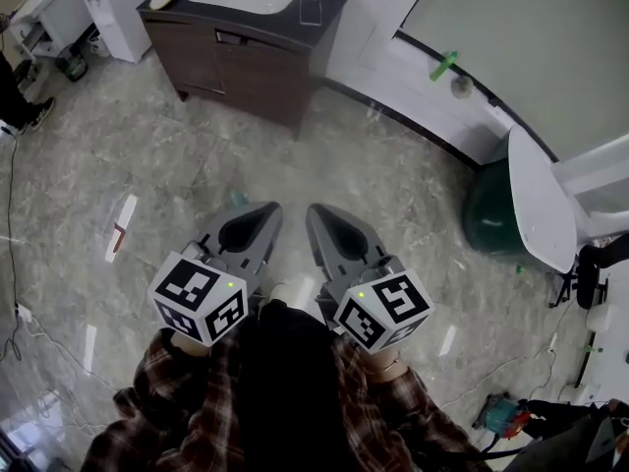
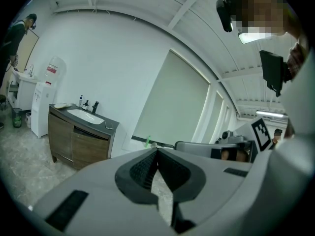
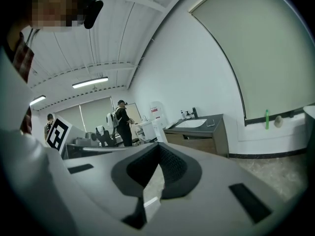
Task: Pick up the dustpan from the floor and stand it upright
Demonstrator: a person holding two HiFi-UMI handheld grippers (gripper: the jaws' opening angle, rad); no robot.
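Note:
No dustpan shows in any view. In the head view my two grey grippers hang side by side over the marble floor (image 1: 393, 195), just in front of the person's plaid sleeves. The left gripper (image 1: 271, 208) is shut with nothing between its jaws; in its own view the dark pads (image 2: 142, 168) meet at the tip. My right gripper (image 1: 315, 210) is also shut and empty, its pads (image 3: 170, 163) pressed together. Both point out across the room, only slightly downward. Each carries its marker cube, the left cube (image 1: 197, 296) and the right cube (image 1: 385, 309).
A dark wooden vanity (image 1: 246, 52) with a white sink stands ahead against the wall, a water dispenser (image 1: 113, 8) to its left. At right are a green round object (image 1: 488, 214) and a white curved seat (image 1: 536, 200). Cables (image 1: 15, 318) lie at left. People (image 3: 120, 122) stand far off.

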